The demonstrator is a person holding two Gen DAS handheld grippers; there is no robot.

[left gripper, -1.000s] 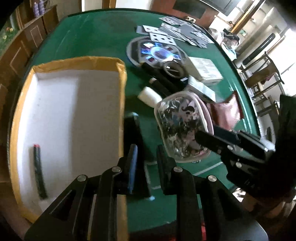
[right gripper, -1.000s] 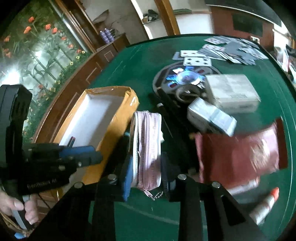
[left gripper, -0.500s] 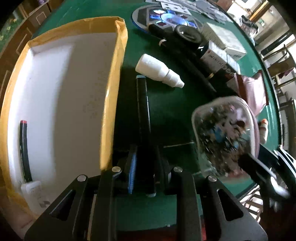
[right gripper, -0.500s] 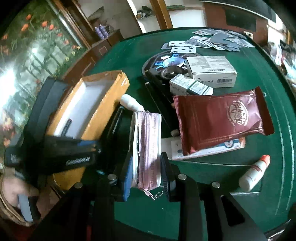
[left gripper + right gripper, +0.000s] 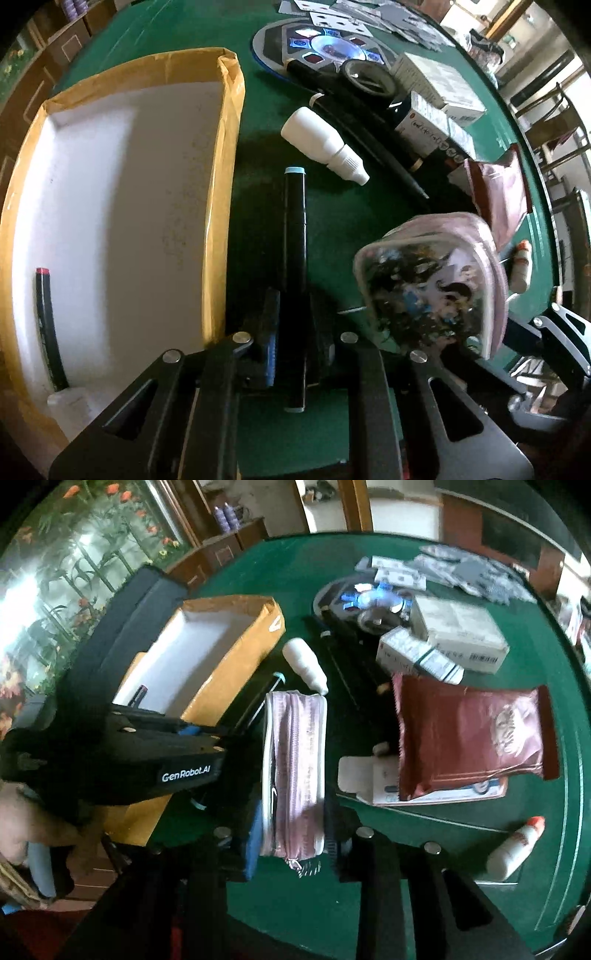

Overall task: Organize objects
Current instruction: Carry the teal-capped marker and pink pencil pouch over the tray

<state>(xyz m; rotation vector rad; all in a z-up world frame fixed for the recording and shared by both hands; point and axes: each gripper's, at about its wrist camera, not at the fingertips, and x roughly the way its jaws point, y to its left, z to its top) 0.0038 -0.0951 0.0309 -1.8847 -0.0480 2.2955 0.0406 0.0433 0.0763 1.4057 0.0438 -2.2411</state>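
A black marker (image 5: 294,240) with a pale blue end lies on the green felt just right of the yellow cardboard box (image 5: 229,147). My left gripper (image 5: 293,325) is shut on the marker's near half and points steeply down. My right gripper (image 5: 293,834) is shut on a pink zip pouch (image 5: 293,768), held edge-up above the felt. In the left wrist view the pouch (image 5: 428,295) shows its clear printed face at the lower right. In the right wrist view the left gripper (image 5: 221,738) sits beside the box (image 5: 229,664), and the marker (image 5: 264,698) sticks out past it.
In the box lie a black pen (image 5: 46,325) and a white bottle (image 5: 68,410). A white dropper bottle (image 5: 317,144) lies beyond the marker. A red-brown snack bag (image 5: 469,738), white cartons (image 5: 458,631), an orange-capped bottle (image 5: 513,849) and playing cards (image 5: 461,568) crowd the right side.
My left gripper came down over the black marker and closed on it. The pouch in my right gripper shifted to the right and lower in the left wrist view.
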